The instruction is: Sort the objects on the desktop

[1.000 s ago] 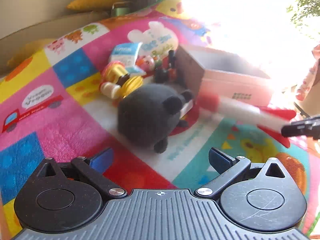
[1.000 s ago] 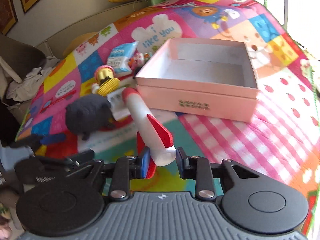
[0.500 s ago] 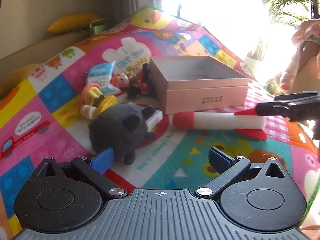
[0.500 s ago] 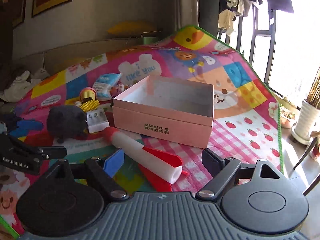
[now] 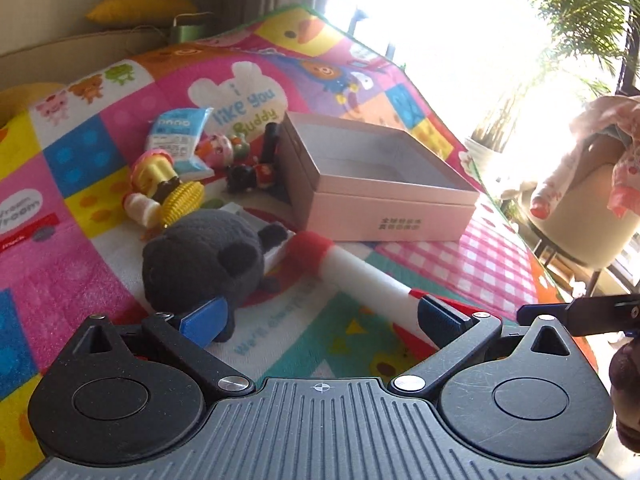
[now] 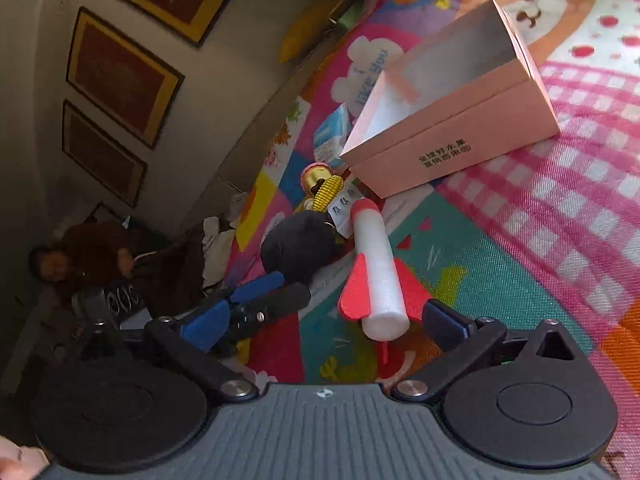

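A white foam rocket (image 5: 360,280) with a red nose and red fins lies on the colourful play mat, in front of the open pink box (image 5: 384,216). A dark grey plush (image 5: 204,264) lies just left of it. My left gripper (image 5: 320,320) is open, low over the mat near the plush and the rocket's tail. My right gripper (image 6: 324,324) is open and empty, with the rocket's tail (image 6: 380,292) lying between its fingers on the mat. The pink box (image 6: 460,136) is empty inside.
A yellow doll (image 5: 160,184), a blue tissue pack (image 5: 180,136), small figurines (image 5: 248,168) and a white card lie left of the box. A potted plant and a chair with clothes stand off the mat at the right. The left gripper shows in the right wrist view (image 6: 256,304).
My right gripper has let go of the rocket, which now lies on the mat, and the gripper has tilted. My left gripper has moved nearer the plush and rocket.
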